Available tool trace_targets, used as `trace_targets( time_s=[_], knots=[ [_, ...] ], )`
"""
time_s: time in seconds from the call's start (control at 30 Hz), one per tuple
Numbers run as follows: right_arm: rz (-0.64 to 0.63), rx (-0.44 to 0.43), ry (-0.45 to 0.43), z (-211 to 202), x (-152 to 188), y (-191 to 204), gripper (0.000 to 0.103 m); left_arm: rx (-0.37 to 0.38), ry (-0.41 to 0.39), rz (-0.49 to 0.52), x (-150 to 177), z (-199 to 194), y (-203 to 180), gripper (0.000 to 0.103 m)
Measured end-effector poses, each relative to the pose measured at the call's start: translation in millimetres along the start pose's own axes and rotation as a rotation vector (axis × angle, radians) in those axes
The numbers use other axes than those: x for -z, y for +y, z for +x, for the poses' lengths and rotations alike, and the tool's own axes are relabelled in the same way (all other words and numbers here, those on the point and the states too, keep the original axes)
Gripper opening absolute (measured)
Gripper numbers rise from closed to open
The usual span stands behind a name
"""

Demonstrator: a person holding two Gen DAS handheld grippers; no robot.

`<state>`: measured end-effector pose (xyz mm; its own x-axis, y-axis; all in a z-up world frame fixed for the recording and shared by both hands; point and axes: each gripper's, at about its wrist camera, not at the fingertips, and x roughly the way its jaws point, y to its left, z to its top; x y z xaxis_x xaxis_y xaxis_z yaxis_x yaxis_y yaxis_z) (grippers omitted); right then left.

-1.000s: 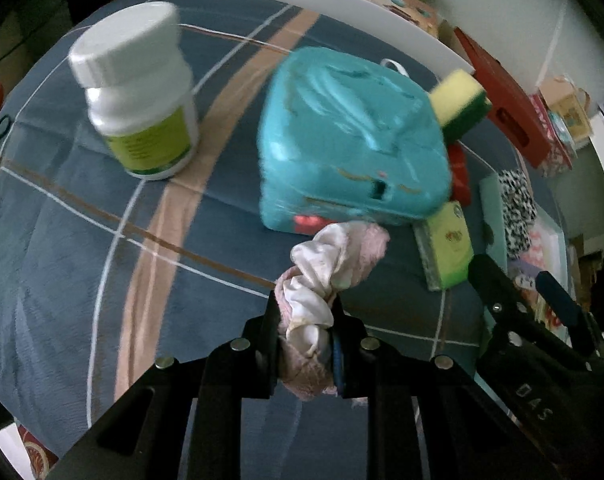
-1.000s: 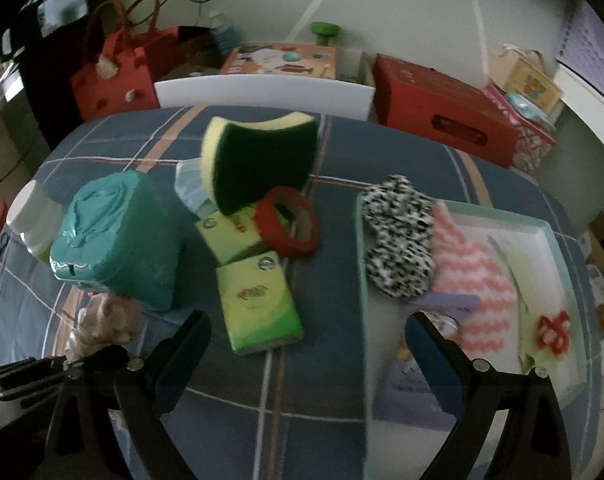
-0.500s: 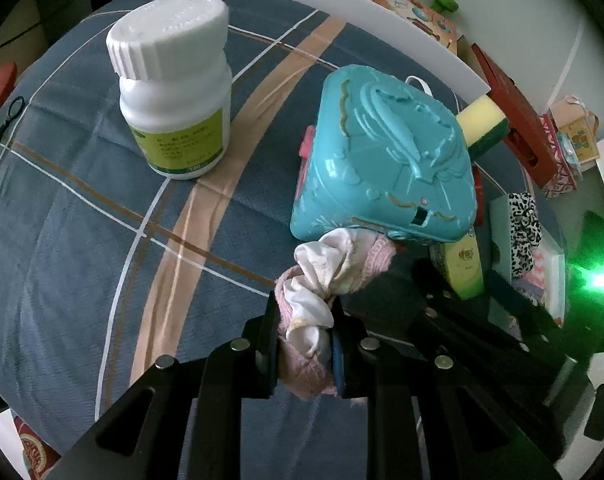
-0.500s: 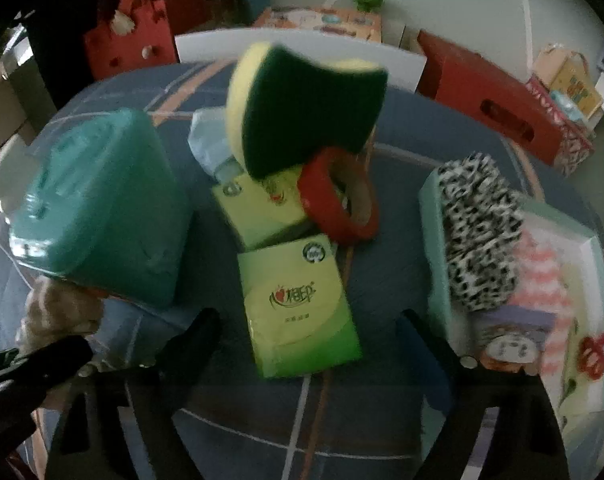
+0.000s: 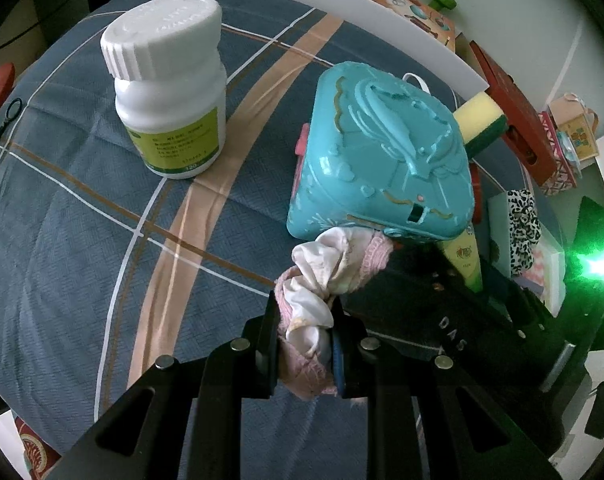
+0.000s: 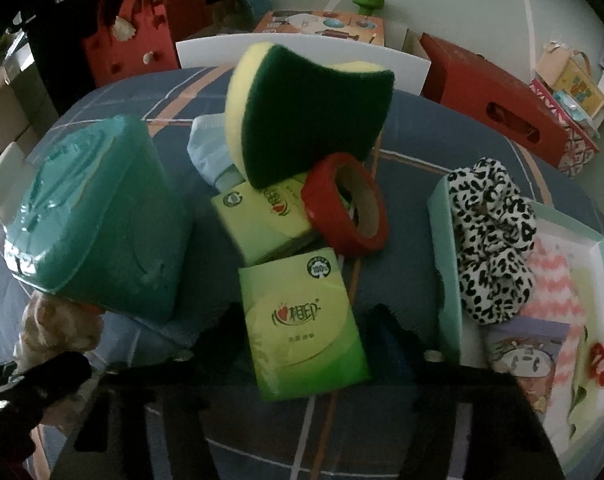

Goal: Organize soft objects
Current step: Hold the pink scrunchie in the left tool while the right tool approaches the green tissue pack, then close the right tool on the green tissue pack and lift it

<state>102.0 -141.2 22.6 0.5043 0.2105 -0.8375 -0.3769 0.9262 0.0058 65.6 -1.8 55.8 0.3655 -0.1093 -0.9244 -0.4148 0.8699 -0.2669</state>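
My left gripper (image 5: 303, 312) is shut on a pink and white scrunchie (image 5: 333, 256), which it holds just above the blue checked cloth, against the near corner of a teal plastic case (image 5: 381, 160). In the right wrist view the same scrunchie (image 6: 58, 324) shows at the lower left. My right gripper (image 6: 305, 316) points down over a green tissue pack (image 6: 302, 320), and its jaws are closing. The pack lies between the two fingers. They stand close to its long sides, and I see no squeeze. A leopard-print scrunchie (image 6: 493, 240) hangs over the rim of the teal tray (image 6: 441, 240).
A green and yellow sponge (image 6: 313, 120) leans on a second tissue pack (image 6: 262, 216) and a red tape roll (image 6: 341, 208). Behind them lies a pale blue cloth (image 6: 210, 148). A white bottle (image 5: 170, 92) stands at the far left. Red boxes and bags crowd the floor beyond the table.
My right gripper has come down over the green tissue pack and its jaws have narrowed around it. Its black body now shows in the left wrist view. The left gripper keeps its grip on the scrunchie.
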Motion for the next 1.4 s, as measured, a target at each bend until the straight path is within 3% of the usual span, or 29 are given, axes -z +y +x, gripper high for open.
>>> trace_targets(
  time_s=[0.4,0.8,1.03,1.4],
  knots=[
    [0.049,-0.024,0.003,-10.0,-7.4,-14.8,0.053,0.002,0.000,0.012,-0.3,-1.1,-2.3,0.021],
    [0.108,-0.060,-0.070,-64.3,-2.2,-29.4,0.053,0.026,-0.016,0.046,5.8,-10.2,-10.3,0.021],
    [0.141,-0.037,-0.092,-82.7,0.5,-36.4,0.053,0.089,-0.047,0.105,14.6,-29.4,-23.7,0.021],
    [0.209,-0.005,-0.118,-96.9,-0.4,-63.9,0.053,0.086,-0.107,0.220,21.5,-41.3,-52.9,0.021]
  ],
)
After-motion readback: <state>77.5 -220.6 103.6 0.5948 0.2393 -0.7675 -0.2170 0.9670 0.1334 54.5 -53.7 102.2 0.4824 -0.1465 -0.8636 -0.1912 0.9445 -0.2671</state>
